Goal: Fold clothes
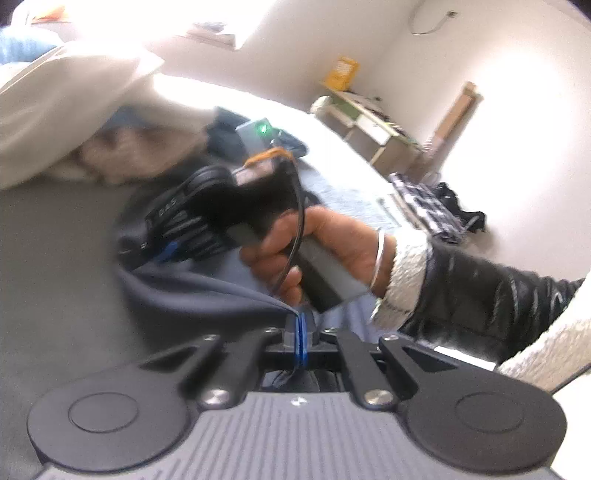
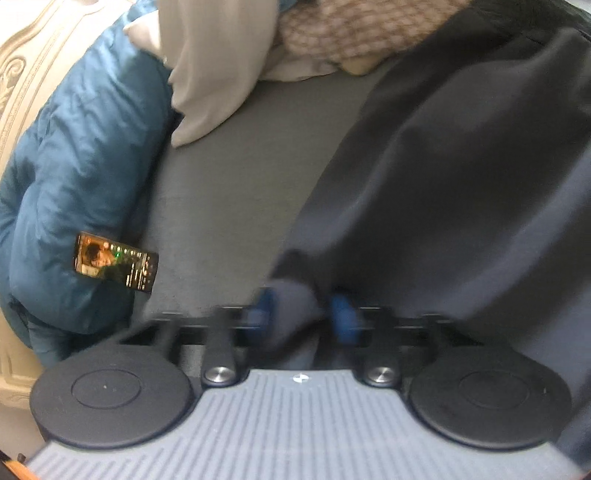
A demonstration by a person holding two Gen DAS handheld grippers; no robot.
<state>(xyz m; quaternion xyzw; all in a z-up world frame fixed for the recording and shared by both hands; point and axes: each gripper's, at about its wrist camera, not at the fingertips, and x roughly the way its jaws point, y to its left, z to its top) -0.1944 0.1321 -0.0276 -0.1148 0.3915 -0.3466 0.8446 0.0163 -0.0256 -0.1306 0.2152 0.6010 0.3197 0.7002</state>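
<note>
L gripper [image 1: 301, 334]: blue pads pressed together, pinching a peak of the dark navy garment [image 1: 207, 291], which is lifted off the grey bed sheet [image 1: 55, 258] at that point; cloth drapes away to the left. R gripper [image 2: 301, 314] seen from its own cam is badly motion-blurred: blue pads [image 2: 341, 314] stand either side of a bunched fold of the same navy garment [image 2: 461, 166], but can't tell if they actually press on it. From the L cam the R gripper's tips are buried in the garment, only its black body and cable visible; the person's hand [image 1: 314, 243] wraps the grey handle, bangle at wrist, white fuzzy cuff and black shiny sleeve [image 1: 480, 291] cut off at frame edge. Garment fills R side of the R view, edges out of frame (type of clothing not readable). Further back: cream pillow [image 2: 218, 66], patterned beige cloth [image 2: 362, 33] partly under it, teal puffy quilt [image 2: 81, 155] with a lit phone [image 2: 114, 263] lying on it. Shelf unit [image 1: 369, 125] by far wall, washed out by glare.
</note>
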